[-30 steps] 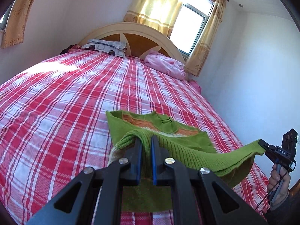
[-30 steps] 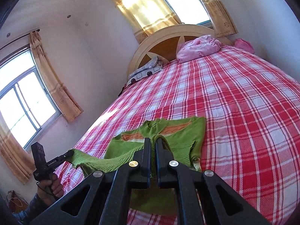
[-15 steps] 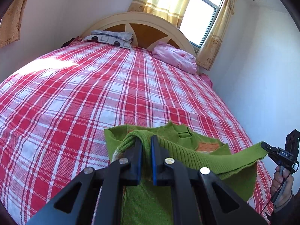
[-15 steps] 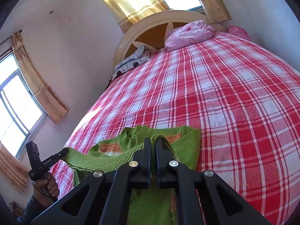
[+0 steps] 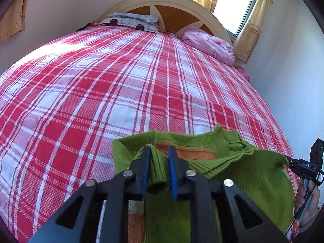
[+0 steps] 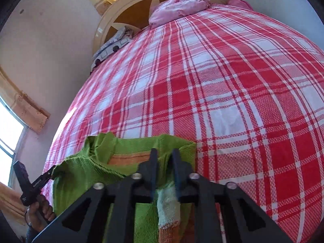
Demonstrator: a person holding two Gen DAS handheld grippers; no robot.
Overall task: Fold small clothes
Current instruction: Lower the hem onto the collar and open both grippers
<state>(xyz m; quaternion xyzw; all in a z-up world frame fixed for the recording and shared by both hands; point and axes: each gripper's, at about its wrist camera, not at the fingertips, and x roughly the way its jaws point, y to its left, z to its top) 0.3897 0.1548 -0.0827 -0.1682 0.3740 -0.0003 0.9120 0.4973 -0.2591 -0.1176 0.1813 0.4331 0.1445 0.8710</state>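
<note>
A small green knit sweater (image 5: 232,162) with an orange stripe lies on the red plaid bed (image 5: 121,93), its lower half folded up over the chest. My left gripper (image 5: 159,162) has its jaws a little apart, with the sweater's ribbed hem bunched between the pads. My right gripper (image 6: 164,163) is also a little apart around the other hem corner of the sweater (image 6: 125,151). Each gripper shows in the other's view, at the sweater's edge: the right one (image 5: 291,162) and the left one (image 6: 50,171).
A grey patterned pillow (image 5: 131,20) and a pink bundle (image 5: 208,44) lie by the curved headboard (image 5: 174,6). White walls flank the bed; curtained windows (image 5: 237,6) are behind the headboard and on the left wall (image 6: 8,137).
Both grippers carried the hem forward over the sweater and lowered it toward the bed. Their jaws, tightly shut before, have now parted slightly around the hem.
</note>
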